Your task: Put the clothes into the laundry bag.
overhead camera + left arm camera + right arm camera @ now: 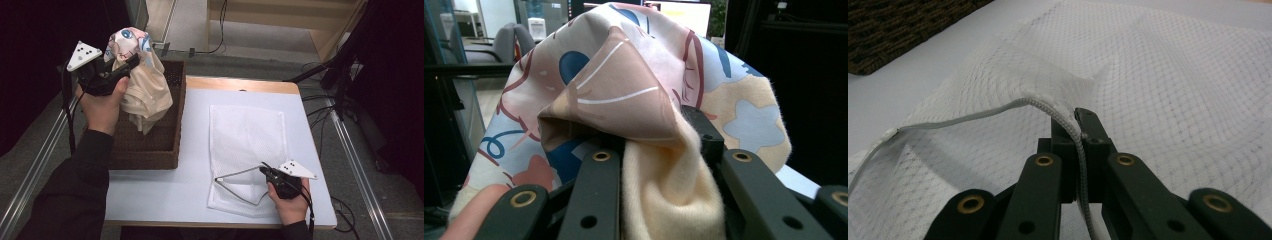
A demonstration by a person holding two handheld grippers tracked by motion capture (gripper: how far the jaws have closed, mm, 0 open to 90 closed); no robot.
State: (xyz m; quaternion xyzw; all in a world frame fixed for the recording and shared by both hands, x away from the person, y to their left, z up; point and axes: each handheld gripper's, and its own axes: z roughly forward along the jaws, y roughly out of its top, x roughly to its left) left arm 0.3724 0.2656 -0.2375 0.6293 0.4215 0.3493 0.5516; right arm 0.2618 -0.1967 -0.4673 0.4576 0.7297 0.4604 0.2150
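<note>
The white table [150, 190] carries everything, its far edge trimmed in pale wood. On its left side sits a dark brown woven basket [150, 150], rectangular and shallow, with one long wall running beside the middle of the table. To the right of the basket, apart from it, a white mesh laundry bag [247, 135] lies flat, reaching from the middle of the table down to the near edge; in the right gripper view its fine netting [1158, 75] spreads across the surface and the basket's weave [893, 30] shows at the upper left corner.

Above the basket hangs a printed cloth garment [142, 85], cream on its lower folds and patterned in pink, blue and brown at the top. It is lifted clear over the basket's far left part, its lowest fold dangling inside the basket walls. The left gripper [127, 67] is clamped on this garment near its top; in the left gripper view the cream fabric [669, 190] is bunched between the two black jaws and the printed part drapes over them.

The right gripper [263, 169], at the near right of the table, has its jaws pinched tight on the zippered rim [1068, 117] of the mesh laundry bag, raising that edge so the mouth [235, 185] gapes in a triangle toward the basket side
</note>
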